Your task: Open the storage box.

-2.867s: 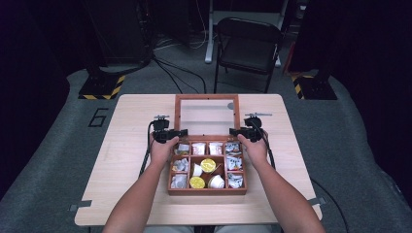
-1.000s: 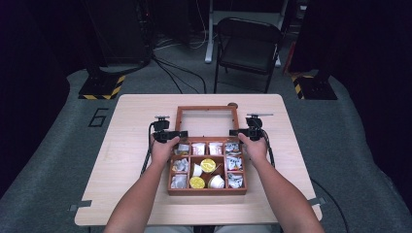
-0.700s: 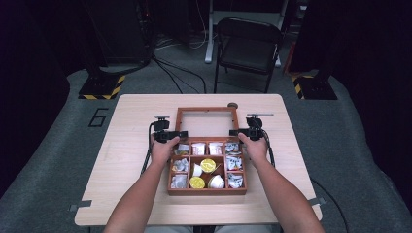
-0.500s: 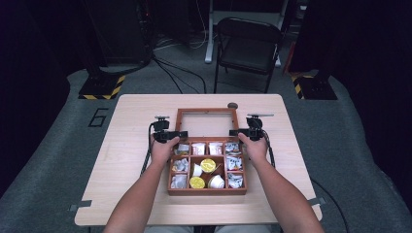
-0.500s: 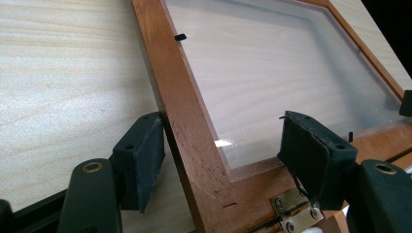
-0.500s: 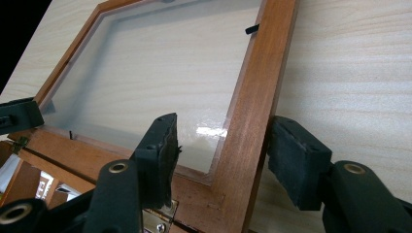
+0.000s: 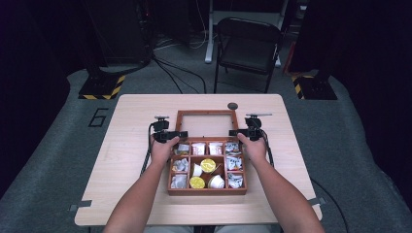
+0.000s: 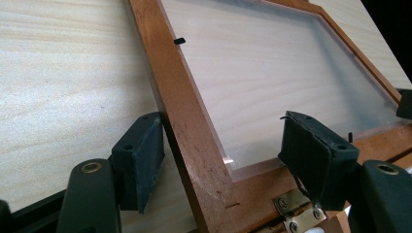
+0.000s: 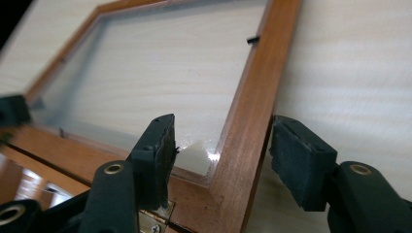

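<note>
With the lid [image 7: 206,122] laid flat ahead, each side rail runs lengthwise between the spread, just-opening jaws of the left gripper [image 8: 221,158] and right gripper [image 9: 221,150], unpinched.

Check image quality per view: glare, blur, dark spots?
High view: table evenly lit, surroundings nearly black, picture soft, box contents hard to read. Left gripper view: small glare spot on the lid pane's near corner, far frame slightly soft. Right gripper view: similar glare at the pane corner, far lid frame blurred.
</note>
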Motion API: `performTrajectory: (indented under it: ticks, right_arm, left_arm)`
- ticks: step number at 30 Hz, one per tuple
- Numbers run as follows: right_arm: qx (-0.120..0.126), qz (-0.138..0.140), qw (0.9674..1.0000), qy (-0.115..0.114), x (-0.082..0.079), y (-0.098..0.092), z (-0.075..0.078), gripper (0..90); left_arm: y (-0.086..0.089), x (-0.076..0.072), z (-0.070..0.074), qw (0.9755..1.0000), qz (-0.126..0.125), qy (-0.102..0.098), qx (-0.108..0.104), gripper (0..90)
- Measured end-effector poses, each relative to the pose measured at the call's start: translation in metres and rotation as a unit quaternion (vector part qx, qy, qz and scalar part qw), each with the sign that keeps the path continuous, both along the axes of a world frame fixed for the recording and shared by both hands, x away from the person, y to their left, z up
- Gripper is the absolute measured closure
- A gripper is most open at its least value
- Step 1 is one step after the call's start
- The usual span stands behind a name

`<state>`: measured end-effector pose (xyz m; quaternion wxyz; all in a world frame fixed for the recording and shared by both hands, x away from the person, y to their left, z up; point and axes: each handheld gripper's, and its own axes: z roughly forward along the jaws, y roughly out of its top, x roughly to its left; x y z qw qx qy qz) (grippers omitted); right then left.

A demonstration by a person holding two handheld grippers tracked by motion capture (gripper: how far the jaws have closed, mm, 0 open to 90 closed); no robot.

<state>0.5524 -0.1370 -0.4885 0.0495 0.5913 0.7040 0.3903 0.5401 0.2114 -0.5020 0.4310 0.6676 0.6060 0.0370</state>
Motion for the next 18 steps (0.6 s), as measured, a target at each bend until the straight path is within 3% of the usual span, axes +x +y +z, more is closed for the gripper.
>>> performTrajectory:
  ticks: [1, 4, 8, 10, 14, 18]
  right_arm:
    - [-0.015, 0.003, 0.9999, -0.007, -0.001, 0.002, 0.002, 41.2]
    - [0.000, -0.004, 0.9999, 0.011, -0.002, 0.002, 0.001, 39.8]
    - [0.000, -0.005, 0.9999, 0.010, -0.003, 0.001, 0.002, 39.8]
    - [-0.002, -0.003, 1.0000, 0.000, -0.004, 0.002, 0.003, 39.5]
    - [-0.005, -0.005, 0.9999, -0.011, -0.007, 0.003, 0.008, 39.2]
    - [-0.009, 0.000, 0.9995, -0.029, -0.011, 0.001, 0.016, 39.2]
  left_arm:
    - [0.000, 0.000, 0.000, 1.0000, 0.000, 0.000, -0.001, 32.3]
    - [0.000, 0.000, 0.000, 1.0000, 0.001, 0.000, 0.001, 32.2]
    - [0.001, -0.002, 0.002, 0.9999, 0.001, -0.002, 0.012, 32.4]
    - [0.004, -0.002, 0.005, 0.9996, -0.005, -0.007, 0.028, 33.7]
    - [0.009, -0.004, 0.010, 0.9998, 0.008, -0.010, 0.016, 34.5]
    - [0.012, -0.009, 0.018, 0.9995, 0.000, -0.021, 0.022, 34.7]
